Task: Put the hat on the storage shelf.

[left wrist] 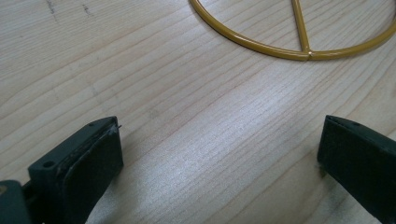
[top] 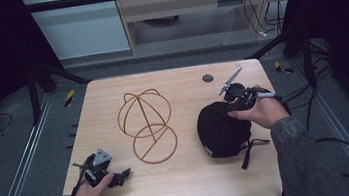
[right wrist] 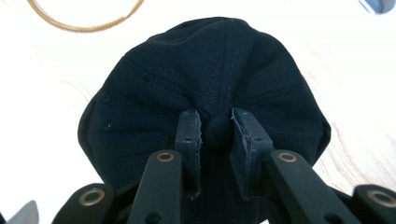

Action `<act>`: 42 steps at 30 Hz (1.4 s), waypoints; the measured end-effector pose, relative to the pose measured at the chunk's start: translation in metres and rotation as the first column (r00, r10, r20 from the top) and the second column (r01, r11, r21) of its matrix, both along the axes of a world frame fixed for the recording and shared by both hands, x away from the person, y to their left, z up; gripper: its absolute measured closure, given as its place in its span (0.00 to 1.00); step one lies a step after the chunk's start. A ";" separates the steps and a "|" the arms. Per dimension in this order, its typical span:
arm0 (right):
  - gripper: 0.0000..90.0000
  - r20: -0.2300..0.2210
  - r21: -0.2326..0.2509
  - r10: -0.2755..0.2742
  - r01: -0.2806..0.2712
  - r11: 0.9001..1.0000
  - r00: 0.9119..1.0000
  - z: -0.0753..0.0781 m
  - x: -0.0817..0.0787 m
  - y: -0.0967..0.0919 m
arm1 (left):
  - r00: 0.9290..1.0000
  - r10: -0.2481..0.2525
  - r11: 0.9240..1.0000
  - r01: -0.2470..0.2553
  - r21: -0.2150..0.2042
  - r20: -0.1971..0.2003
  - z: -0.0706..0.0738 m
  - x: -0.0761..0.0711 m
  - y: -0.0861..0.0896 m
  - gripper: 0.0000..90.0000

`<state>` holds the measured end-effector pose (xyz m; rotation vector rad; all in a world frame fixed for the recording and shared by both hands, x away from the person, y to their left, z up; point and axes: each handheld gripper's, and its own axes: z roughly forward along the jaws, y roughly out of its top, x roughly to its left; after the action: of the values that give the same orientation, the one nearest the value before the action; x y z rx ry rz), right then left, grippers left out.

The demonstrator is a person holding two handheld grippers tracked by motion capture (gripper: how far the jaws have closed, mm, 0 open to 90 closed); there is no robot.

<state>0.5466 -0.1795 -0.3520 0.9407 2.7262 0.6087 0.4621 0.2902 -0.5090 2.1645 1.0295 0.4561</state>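
Observation:
A black cap (top: 222, 130) lies crown-up on the right part of the wooden table (top: 188, 182), its strap trailing toward the front. My right gripper (right wrist: 217, 128) is shut on the button at the top of the black cap (right wrist: 154, 93); in the high view the right gripper (top: 236, 101) sits at the cap's far edge. A gold wire hat stand (top: 146, 124) lies in the middle of the table. Near the front left corner my left gripper (top: 121, 176) rests open on the wood, its jaws wide apart in the left gripper view (left wrist: 219, 154) with the stand's ring (left wrist: 299, 49) ahead.
A small dark round disc (top: 208, 78) sits near the table's far edge. Black cables (top: 334, 144) trail off the right side. Metal frame rails run along both sides of the table, and a dark floor surrounds it.

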 end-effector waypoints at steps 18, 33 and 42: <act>0.82 0.099 0.089 0.002 -0.011 0.996 0.995 0.040 -0.019 -0.013 | 1.000 0.000 1.000 0.000 0.000 0.000 0.000 0.000 0.000 0.00; 0.82 0.189 0.166 -0.015 -0.017 0.986 0.982 0.072 -0.031 -0.020 | 1.000 0.000 1.000 0.000 0.000 0.000 0.000 0.000 0.000 0.00; 0.82 0.234 0.216 -0.021 -0.031 0.976 0.972 0.094 -0.038 -0.017 | 1.000 0.000 1.000 0.000 0.002 -0.002 0.000 0.000 0.000 0.00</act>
<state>0.5087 -0.1962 -0.2577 0.8457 2.4876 0.9707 0.4621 0.2902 -0.5088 2.1670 1.0301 0.4546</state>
